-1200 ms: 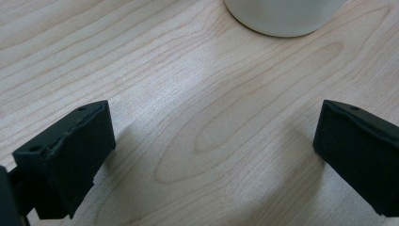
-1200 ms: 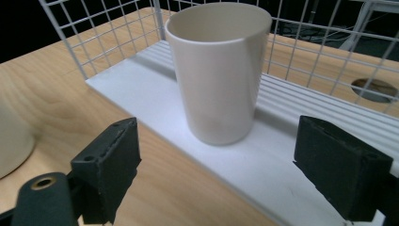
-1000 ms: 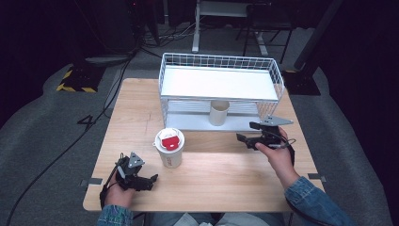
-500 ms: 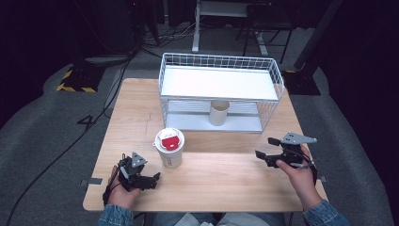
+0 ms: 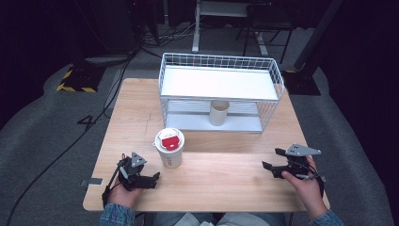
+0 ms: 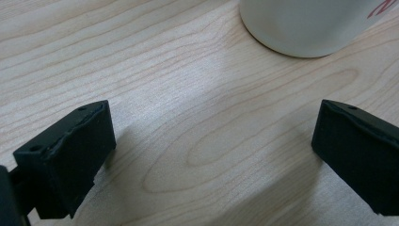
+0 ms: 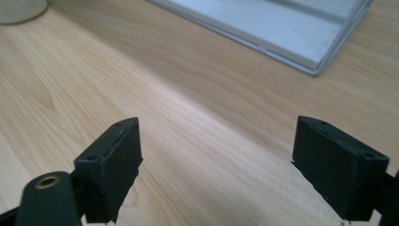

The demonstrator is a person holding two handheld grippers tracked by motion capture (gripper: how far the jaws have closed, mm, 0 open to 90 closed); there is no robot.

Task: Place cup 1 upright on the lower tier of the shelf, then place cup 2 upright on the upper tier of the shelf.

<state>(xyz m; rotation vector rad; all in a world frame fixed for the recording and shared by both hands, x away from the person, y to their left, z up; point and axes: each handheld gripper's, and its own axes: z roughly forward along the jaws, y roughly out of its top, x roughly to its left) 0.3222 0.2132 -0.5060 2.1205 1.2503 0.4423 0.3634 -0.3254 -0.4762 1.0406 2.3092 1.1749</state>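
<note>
A white paper cup with a lid and a red label stands upright at the table's front middle. My left gripper rests low on the table just left of it, open and holding nothing. In the left gripper view its jaws stand wide apart over bare wood, with the cup's base just ahead. My right gripper is held at the front right, open and holding nothing. Its jaws point toward the rack's base.
A white wire rack with two shelves stands at the back of the wooden table. A small beige cup stands upright on the lower shelf. Dark floor with cables surrounds the table.
My right gripper has drawn back from in front of the rack toward the table's front right edge. The left gripper has barely moved.
</note>
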